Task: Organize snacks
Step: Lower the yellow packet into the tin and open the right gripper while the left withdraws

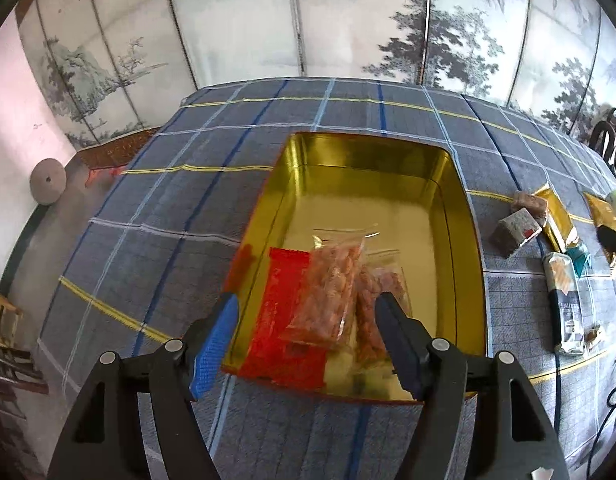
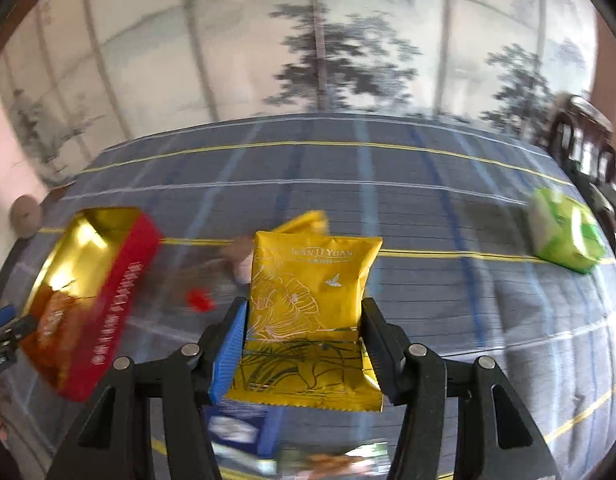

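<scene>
The gold tin (image 1: 388,184) sits open on the checked tablecloth (image 1: 155,216), its near rim just under the left gripper (image 1: 308,340), whose jaws stand well apart over the tin's near end with nothing pressed between the pads. Inside, at that near end, lie a red packet (image 1: 283,320) and two clear bags of orange snacks (image 1: 328,292), overlapping; the far half of the tin floor is bare gold. Broad open cloth lies left of and beyond the tin. To its right, apart from the wall, lie loose snacks: small brown blocks (image 1: 516,228), a gold wrapper (image 1: 556,216), a dark packet (image 1: 564,304). The right wrist view (blurred) shows what the left does not: the right gripper (image 2: 303,344) closed on a yellow packet (image 2: 312,300), pads pressing its two side edges, the packet upright and clear of the cloth. In that view the tin's red outer wall (image 2: 115,300) lies at the left, and a green packet (image 2: 564,236) lies far right near the table edge, well apart from everything else.
</scene>
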### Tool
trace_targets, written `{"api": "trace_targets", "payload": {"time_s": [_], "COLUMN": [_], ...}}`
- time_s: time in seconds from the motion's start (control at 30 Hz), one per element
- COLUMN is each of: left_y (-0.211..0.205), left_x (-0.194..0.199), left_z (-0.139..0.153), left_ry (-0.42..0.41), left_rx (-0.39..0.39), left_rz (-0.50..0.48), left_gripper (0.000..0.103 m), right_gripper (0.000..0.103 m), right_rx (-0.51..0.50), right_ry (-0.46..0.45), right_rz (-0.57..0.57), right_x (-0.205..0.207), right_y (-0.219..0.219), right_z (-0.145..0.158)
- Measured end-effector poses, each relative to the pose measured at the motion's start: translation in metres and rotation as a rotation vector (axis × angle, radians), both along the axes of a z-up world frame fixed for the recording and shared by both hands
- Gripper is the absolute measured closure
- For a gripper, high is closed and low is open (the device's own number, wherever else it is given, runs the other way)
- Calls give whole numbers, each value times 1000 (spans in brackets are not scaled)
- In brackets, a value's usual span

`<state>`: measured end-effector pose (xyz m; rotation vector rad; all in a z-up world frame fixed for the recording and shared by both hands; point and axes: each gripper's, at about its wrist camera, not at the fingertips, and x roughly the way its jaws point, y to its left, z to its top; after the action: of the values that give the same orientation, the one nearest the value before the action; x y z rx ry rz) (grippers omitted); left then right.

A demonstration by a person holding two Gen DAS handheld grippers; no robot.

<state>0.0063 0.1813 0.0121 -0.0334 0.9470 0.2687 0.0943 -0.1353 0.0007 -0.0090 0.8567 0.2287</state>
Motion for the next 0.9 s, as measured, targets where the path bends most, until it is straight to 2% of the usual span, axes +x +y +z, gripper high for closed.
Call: {"api": "trace_targets", "payload": {"time_s": [0.17,0.5,0.9], "left_y": [6,21,49], "left_x": [-9,-30,-55], "left_z": [5,12,18], "left_ry": [-7,-14,-30], "left_rx": [35,25,-24], "left_rz": [29,74,146], "left_gripper": [31,30,27], "right_gripper": [46,46,46], "right_rx": [21,34,-9], "right_ry": [4,20,41], "right_rz": [109,266,361], "right_x": [-10,-27,-32], "right_y": [48,128,189], "right_z": [6,5,-2]}}
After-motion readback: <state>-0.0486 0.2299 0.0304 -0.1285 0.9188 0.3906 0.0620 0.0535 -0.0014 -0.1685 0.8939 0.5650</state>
